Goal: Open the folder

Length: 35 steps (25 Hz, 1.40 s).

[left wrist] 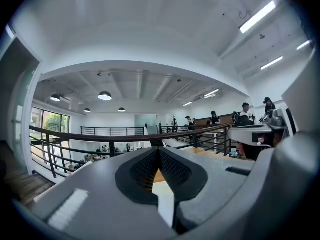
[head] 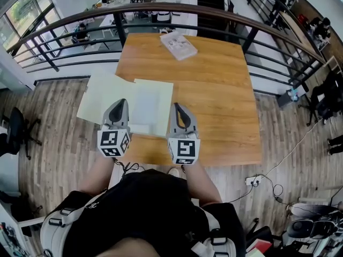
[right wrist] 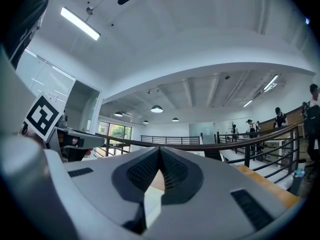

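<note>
Folder open; left gripper, right gripper closed (empty).

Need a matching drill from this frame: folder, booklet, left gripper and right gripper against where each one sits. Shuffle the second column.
Things:
1. folder
2. booklet
3. left gripper
4. right gripper

Places:
A. at the far edge of the table, near the railing
B. at the folder's right edge
C. spread on the table's left part, one flap past the table's edge
D. over the folder's near left part

Pairs: 1-C, 2-A, 3-D, 4-B
</note>
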Each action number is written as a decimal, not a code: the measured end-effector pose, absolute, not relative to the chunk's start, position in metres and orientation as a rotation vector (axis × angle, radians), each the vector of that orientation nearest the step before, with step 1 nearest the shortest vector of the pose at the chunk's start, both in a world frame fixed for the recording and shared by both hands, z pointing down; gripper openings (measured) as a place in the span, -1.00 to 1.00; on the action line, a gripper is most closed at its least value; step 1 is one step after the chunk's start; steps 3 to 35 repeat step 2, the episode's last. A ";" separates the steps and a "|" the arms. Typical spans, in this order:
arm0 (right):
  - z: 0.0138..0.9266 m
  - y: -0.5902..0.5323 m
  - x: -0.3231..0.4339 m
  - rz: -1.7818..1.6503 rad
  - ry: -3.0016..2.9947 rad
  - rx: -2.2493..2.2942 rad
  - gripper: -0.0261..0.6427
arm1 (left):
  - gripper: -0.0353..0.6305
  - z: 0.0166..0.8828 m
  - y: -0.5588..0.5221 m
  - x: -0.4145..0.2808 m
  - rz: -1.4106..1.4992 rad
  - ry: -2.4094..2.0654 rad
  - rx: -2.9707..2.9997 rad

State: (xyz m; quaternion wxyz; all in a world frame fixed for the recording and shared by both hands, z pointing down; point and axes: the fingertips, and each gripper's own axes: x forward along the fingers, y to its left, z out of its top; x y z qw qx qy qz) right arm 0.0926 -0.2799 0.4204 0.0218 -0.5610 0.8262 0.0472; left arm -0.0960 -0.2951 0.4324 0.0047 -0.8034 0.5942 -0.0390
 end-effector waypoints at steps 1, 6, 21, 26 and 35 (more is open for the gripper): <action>0.422 -0.280 0.094 0.142 2.566 -1.737 -0.91 | -0.88 0.433 -0.296 -0.094 -0.124 1.862 -2.517; 0.424 -0.281 0.095 0.137 2.571 -1.736 -0.91 | -0.88 0.434 -0.296 -0.093 -0.125 1.863 -2.518; 0.424 -0.281 0.095 0.137 2.571 -1.736 -0.91 | -0.88 0.434 -0.296 -0.093 -0.125 1.863 -2.518; 0.424 -0.281 0.095 0.137 2.571 -1.736 -0.91 | -0.88 0.434 -0.296 -0.093 -0.125 1.863 -2.518; 0.424 -0.281 0.095 0.137 2.571 -1.736 -0.91 | -0.88 0.434 -0.296 -0.093 -0.125 1.863 -2.518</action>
